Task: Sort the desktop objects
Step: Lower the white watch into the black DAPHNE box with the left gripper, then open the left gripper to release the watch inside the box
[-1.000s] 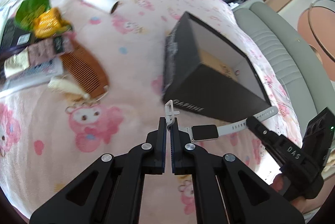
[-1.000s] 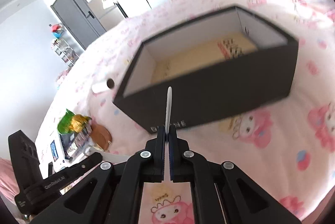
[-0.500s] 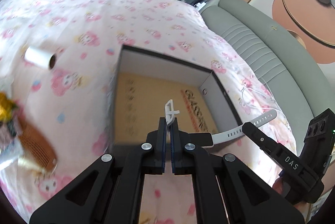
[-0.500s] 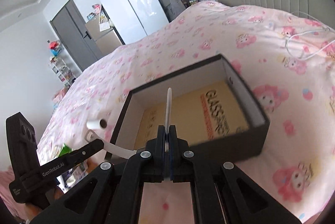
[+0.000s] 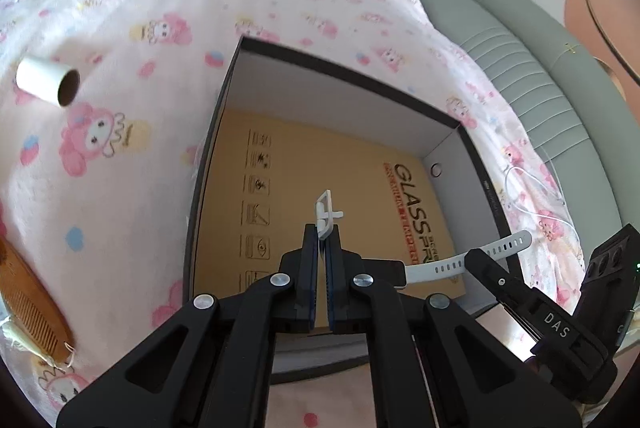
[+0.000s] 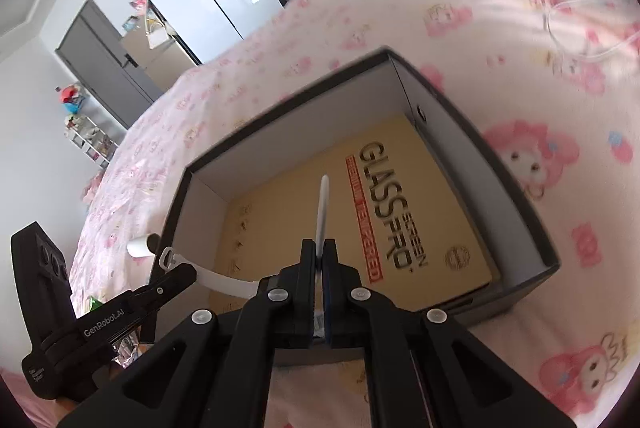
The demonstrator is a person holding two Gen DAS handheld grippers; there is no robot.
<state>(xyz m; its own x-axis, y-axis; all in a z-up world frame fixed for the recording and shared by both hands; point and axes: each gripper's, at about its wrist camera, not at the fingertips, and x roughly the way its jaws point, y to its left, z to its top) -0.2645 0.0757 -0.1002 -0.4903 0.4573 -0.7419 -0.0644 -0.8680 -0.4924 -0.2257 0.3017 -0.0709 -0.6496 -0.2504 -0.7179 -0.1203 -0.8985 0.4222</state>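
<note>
Here, the left gripper (image 5: 322, 248) and right gripper (image 6: 319, 260) each pinch one strap end of the white watch (image 5: 448, 262) above the black box (image 5: 340, 96); lower level, release together.

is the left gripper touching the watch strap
Touching. In the left wrist view the left gripper is shut on the buckle end of the white watch strap, which sticks up from between its pads, above the box.
</note>
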